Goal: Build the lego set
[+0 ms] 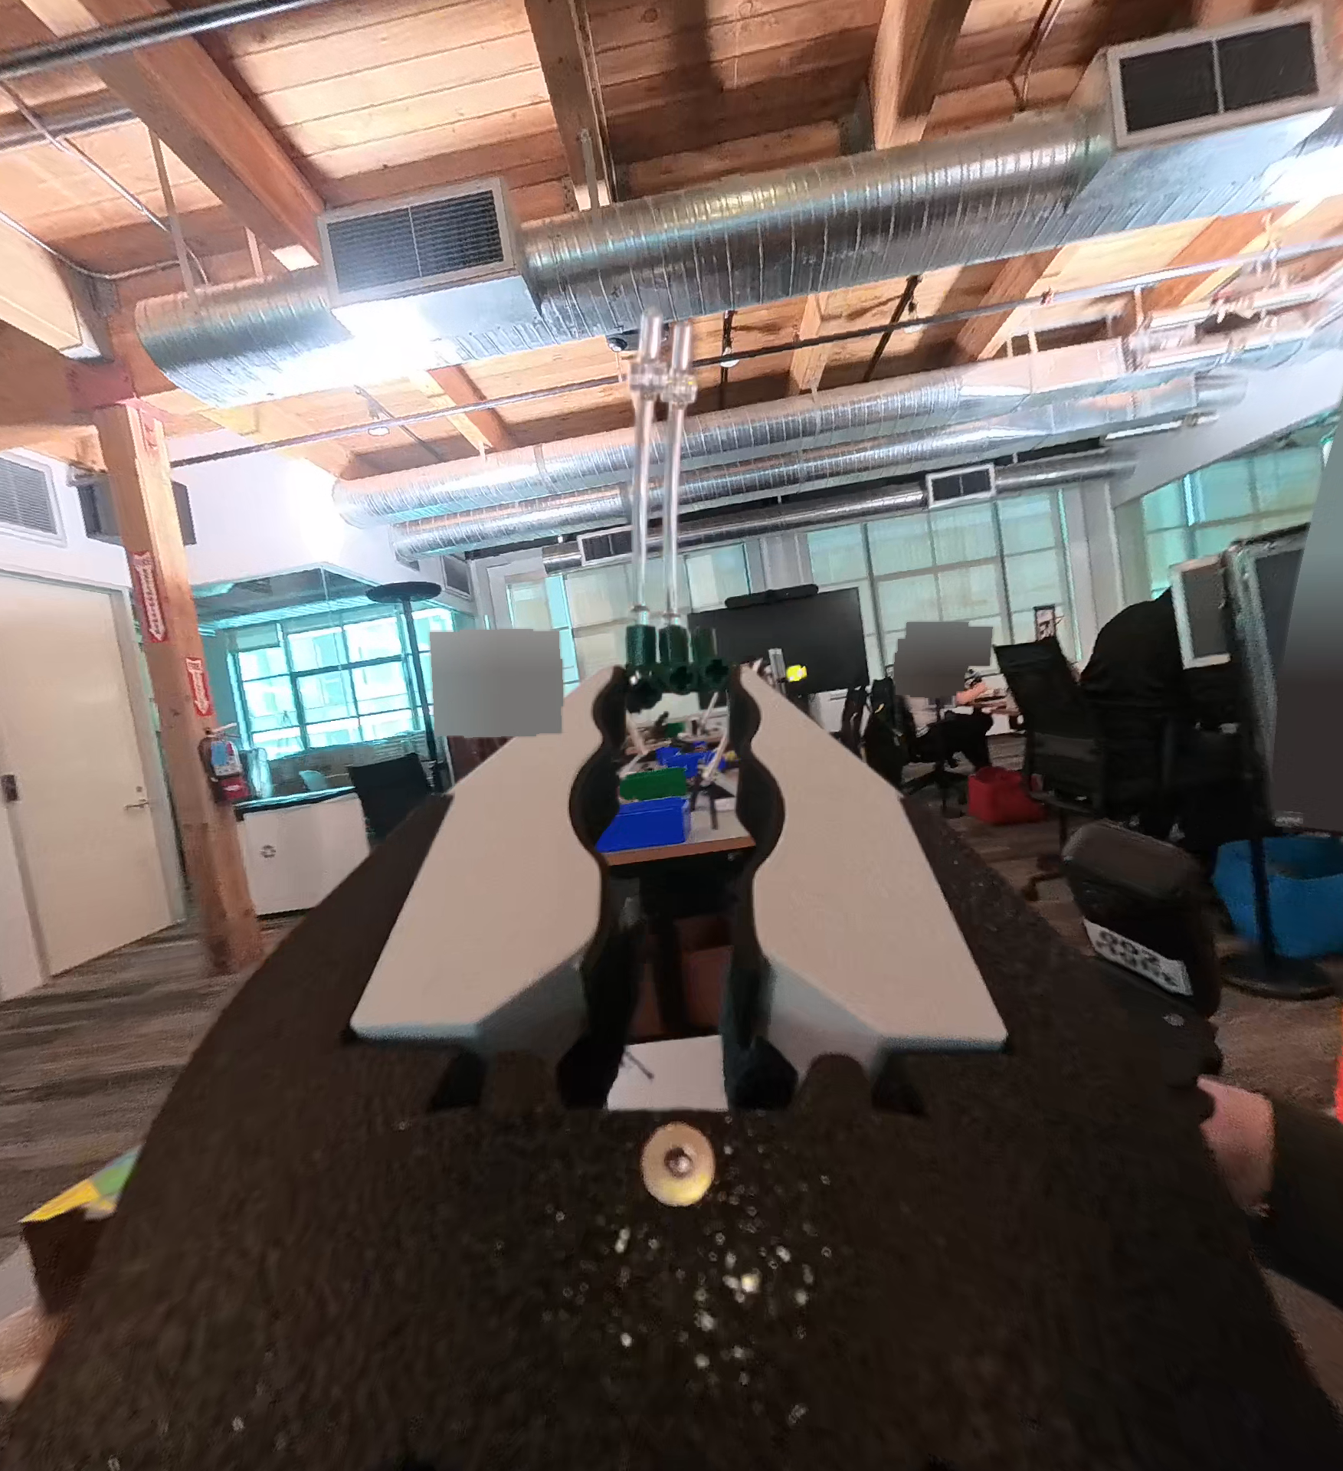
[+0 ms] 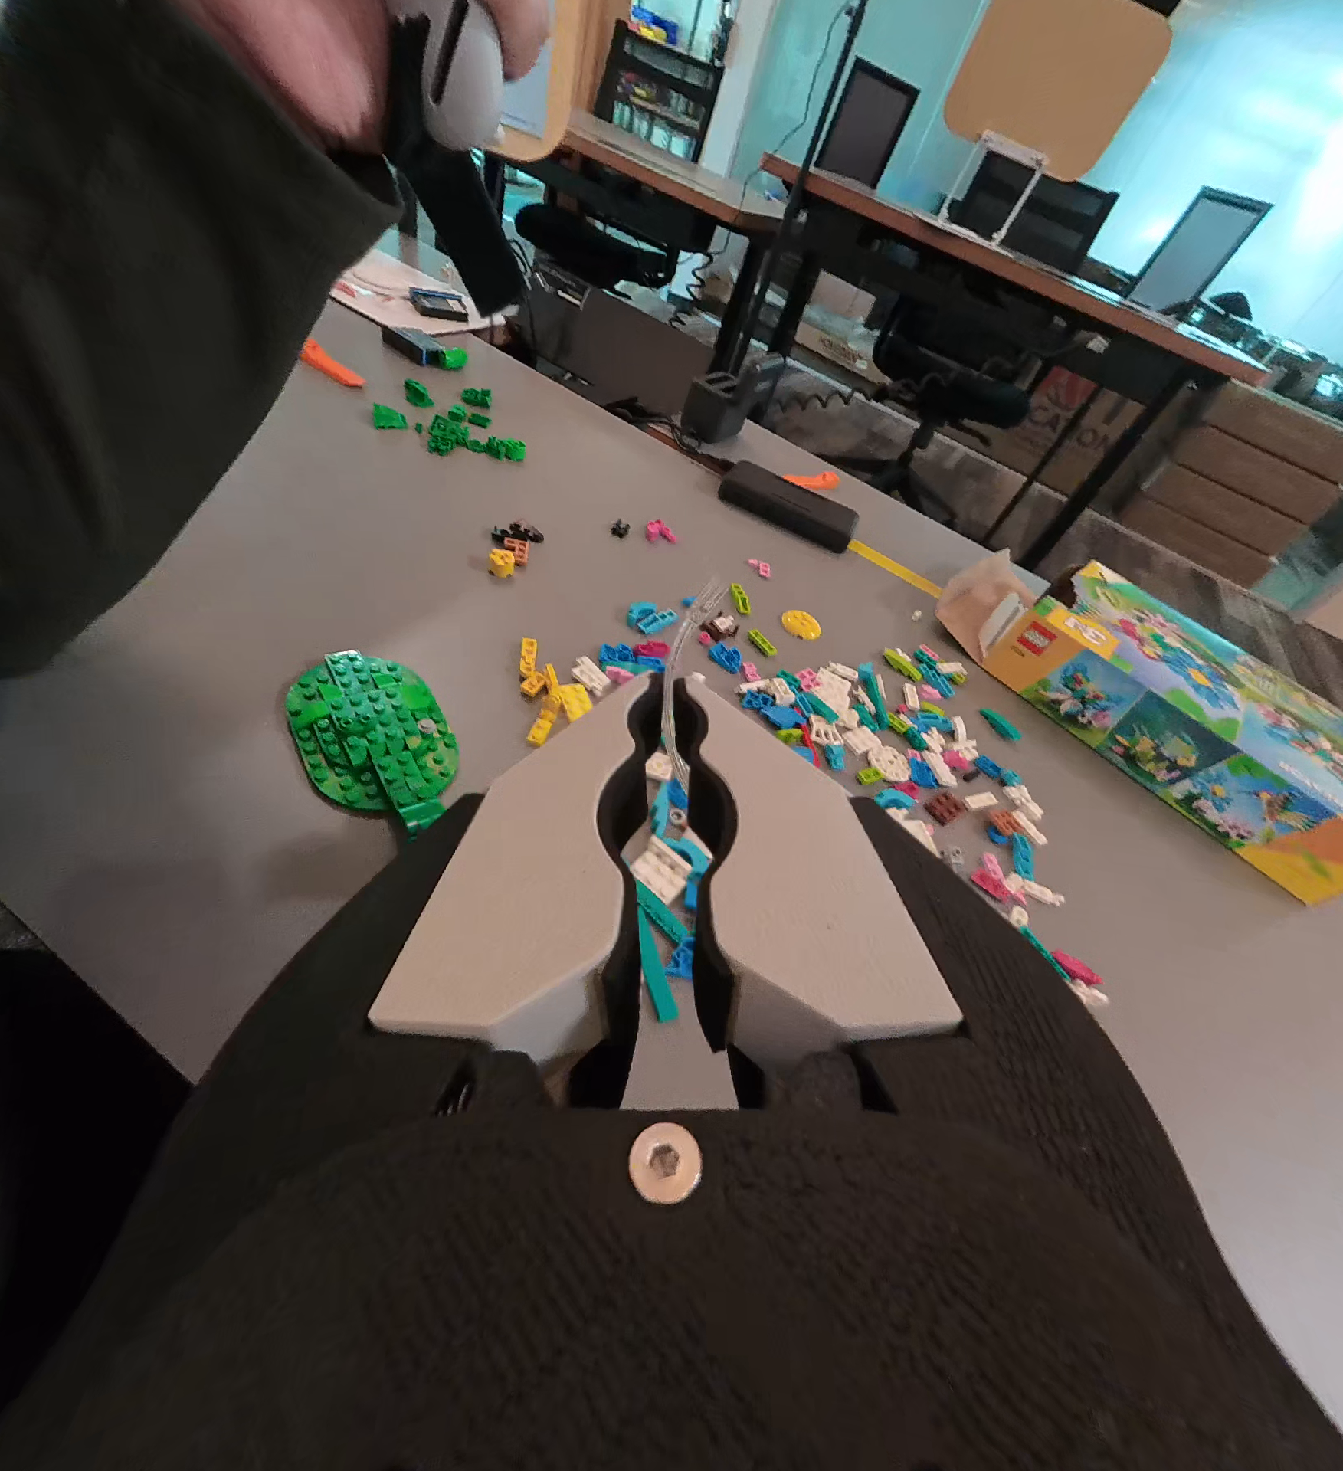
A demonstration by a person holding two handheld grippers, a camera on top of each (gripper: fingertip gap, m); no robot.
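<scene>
While the table (image 2: pixel 254 557) spreads beneath the right tongs (image 2: pixel 674 686), with loose bricks (image 2: pixel 851 732) ahead and the green base (image 2: pixel 369 732) to their left, they pinch a clear stem (image 2: pixel 680 645). Raised left tongs (image 1: pixel 676 676) clamp a dark-green piece (image 1: pixel 672 649) bearing two stems, likely awaiting this one.

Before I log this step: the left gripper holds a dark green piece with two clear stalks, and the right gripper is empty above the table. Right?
Not quite. The right gripper is not empty: the right wrist view shows it shut on a clear curved stalk above the table. The left gripper does hold the dark green piece with two clear stalks.
</scene>
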